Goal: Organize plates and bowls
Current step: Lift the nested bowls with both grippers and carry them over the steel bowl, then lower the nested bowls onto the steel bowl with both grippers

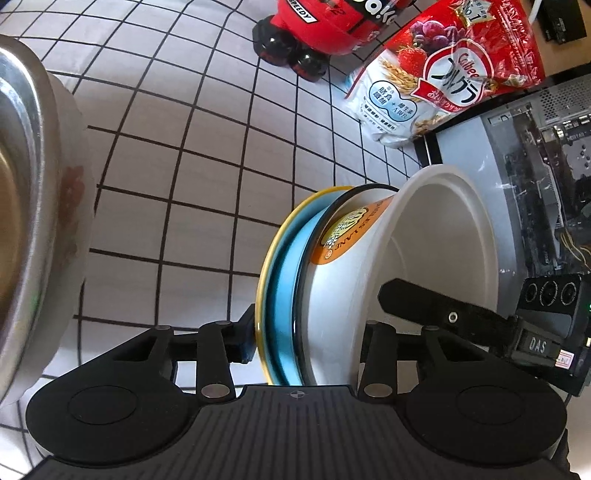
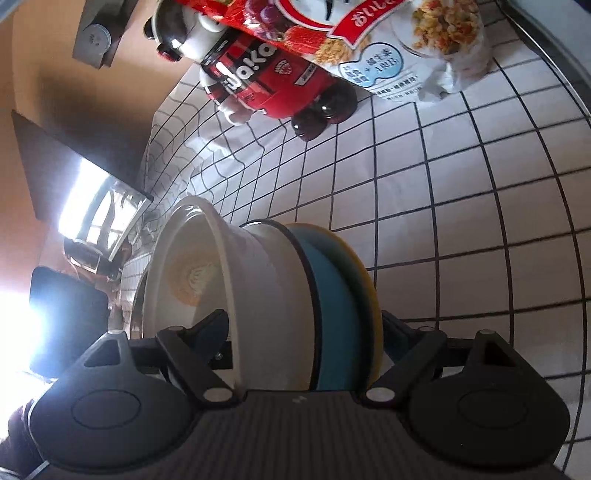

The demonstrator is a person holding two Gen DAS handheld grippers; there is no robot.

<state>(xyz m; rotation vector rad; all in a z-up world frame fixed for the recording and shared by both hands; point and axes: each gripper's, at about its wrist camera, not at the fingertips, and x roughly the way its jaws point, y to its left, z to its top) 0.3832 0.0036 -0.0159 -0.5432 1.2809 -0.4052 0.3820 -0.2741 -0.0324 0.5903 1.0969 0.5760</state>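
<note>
A stack of dishes is held on edge between both grippers: a yellow plate, a blue plate, a black-rimmed white bowl with an orange label, and a large white bowl. My left gripper is shut on the stack; its left pad presses the yellow plate and its right finger is hidden behind the bowls. My right gripper is shut on the same stack, one finger inside the large white bowl and the other against the yellow plate. That inner finger shows in the left wrist view too.
A white checked tablecloth lies under everything. A steel bowl stands close on the left. A red toy car and a cereal bag sit at the far side. A computer case is on the right.
</note>
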